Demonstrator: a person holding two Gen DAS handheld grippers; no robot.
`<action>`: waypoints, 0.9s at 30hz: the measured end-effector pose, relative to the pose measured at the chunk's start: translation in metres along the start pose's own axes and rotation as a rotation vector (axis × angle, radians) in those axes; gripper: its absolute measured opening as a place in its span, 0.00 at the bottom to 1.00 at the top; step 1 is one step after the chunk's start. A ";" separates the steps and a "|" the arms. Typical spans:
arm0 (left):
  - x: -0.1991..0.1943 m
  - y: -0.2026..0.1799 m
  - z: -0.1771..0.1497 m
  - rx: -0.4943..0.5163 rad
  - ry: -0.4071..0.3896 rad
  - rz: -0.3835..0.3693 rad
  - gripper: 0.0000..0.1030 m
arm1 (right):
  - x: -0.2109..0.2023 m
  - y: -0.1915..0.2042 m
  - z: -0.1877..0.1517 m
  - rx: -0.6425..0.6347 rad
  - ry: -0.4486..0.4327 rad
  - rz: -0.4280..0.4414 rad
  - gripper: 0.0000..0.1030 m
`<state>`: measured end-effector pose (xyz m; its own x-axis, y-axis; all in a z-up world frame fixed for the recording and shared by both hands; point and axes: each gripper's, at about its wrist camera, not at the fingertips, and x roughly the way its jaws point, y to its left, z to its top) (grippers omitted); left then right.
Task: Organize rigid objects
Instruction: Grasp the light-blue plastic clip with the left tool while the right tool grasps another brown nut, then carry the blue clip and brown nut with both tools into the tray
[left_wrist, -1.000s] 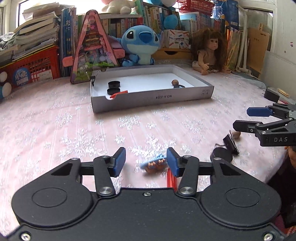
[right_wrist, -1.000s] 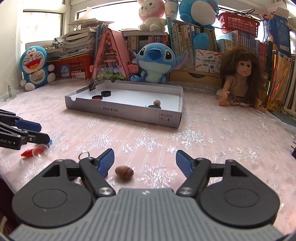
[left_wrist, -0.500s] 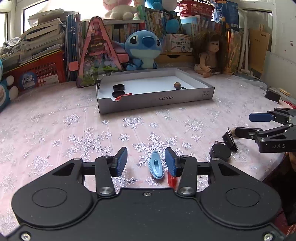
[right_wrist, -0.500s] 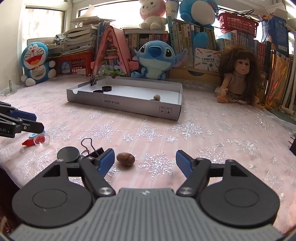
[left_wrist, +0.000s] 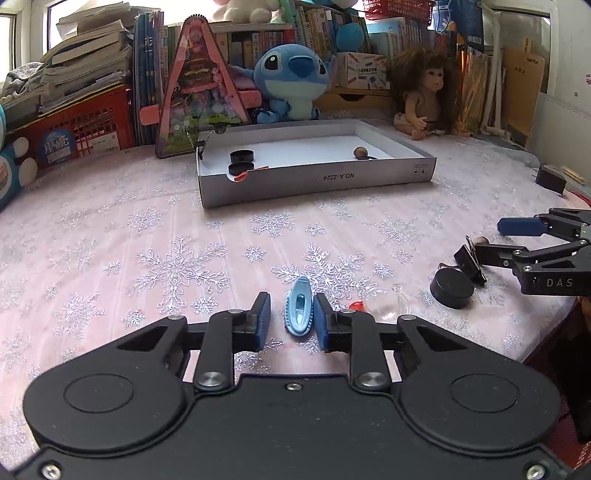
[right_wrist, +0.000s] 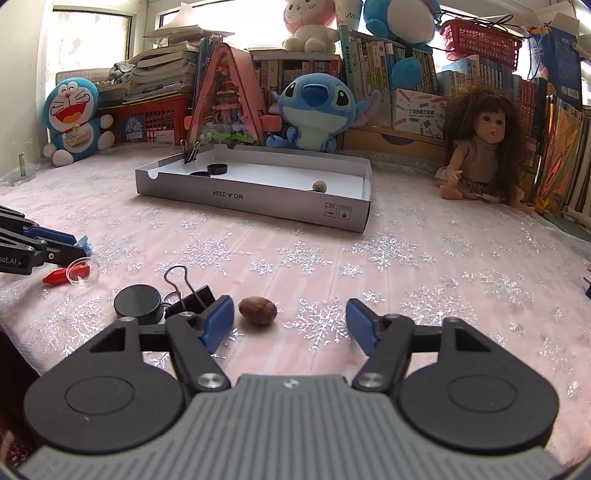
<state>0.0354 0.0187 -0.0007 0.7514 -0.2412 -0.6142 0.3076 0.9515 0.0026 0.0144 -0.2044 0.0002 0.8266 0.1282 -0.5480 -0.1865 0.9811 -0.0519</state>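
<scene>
A white shallow box (left_wrist: 317, 181) (right_wrist: 255, 199) stands mid-table with two black caps (left_wrist: 241, 162), a nut and a red piece inside. My left gripper (left_wrist: 290, 319) is open around a blue comb-like clip (left_wrist: 300, 310); the clip leans against the right finger, with a gap to the left one. My right gripper (right_wrist: 290, 325) is open and empty; a brown nut (right_wrist: 257, 311) lies on the cloth just inside its left finger. A black cap (right_wrist: 137, 301) and a black binder clip (right_wrist: 190, 295) lie left of it.
A clear dish with a red piece (right_wrist: 79, 273) lies near the left gripper. Stitch plush (right_wrist: 314, 110), a doll (right_wrist: 480, 144), a pink triangular house (right_wrist: 225, 99), books and red baskets line the back. The table edge runs close in front.
The blue clip now lies lengthwise between my left fingers, which have narrowed a little. My right gripper has drawn back and up; the nut, cap and binder clip are now in view.
</scene>
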 end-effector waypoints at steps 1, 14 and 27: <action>0.000 -0.001 0.000 0.001 0.000 -0.005 0.18 | 0.001 0.001 0.000 -0.003 0.004 0.003 0.67; 0.003 -0.001 0.005 -0.018 -0.016 0.013 0.14 | -0.001 0.011 0.003 -0.039 -0.010 0.050 0.24; 0.013 0.004 0.021 -0.067 -0.020 0.026 0.14 | 0.006 0.006 0.013 0.018 -0.006 -0.002 0.24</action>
<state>0.0582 0.0156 0.0079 0.7707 -0.2190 -0.5984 0.2483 0.9681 -0.0345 0.0249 -0.1959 0.0076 0.8299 0.1268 -0.5433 -0.1751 0.9838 -0.0378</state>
